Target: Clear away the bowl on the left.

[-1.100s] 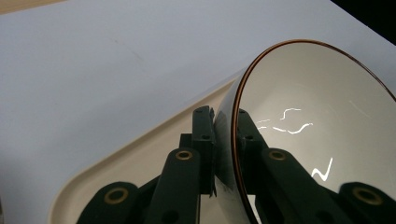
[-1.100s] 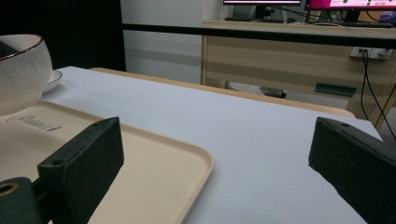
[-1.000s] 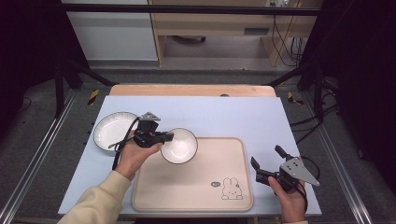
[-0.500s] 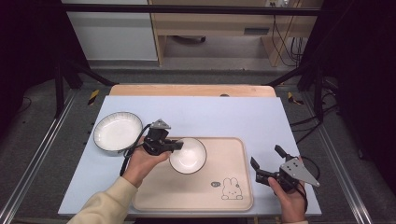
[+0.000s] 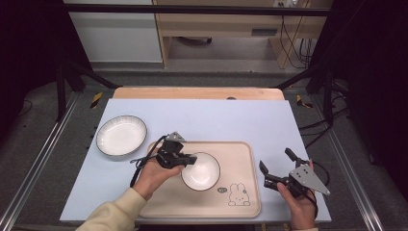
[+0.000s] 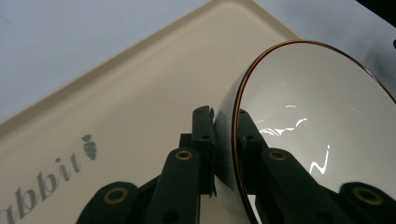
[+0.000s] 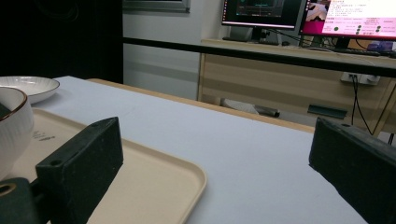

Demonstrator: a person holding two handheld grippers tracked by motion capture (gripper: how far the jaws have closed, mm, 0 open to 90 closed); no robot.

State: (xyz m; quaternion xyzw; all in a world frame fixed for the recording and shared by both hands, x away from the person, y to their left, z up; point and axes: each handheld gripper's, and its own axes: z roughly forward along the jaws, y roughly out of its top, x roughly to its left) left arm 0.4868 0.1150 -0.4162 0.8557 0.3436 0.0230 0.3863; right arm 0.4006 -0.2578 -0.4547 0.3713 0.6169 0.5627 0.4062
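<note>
A glazed bowl (image 5: 200,171) – rigid, slippery, breakable – is pinched at its rim by the left claw (image 5: 188,160) over the tray (image 5: 240,204); the right claw (image 5: 275,168) is held spread.

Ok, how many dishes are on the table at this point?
2. A bowl sits over the tray, its rim pinched by the left claw. A plate lies on the blue mat left of the tray. I see none hidden.
</note>
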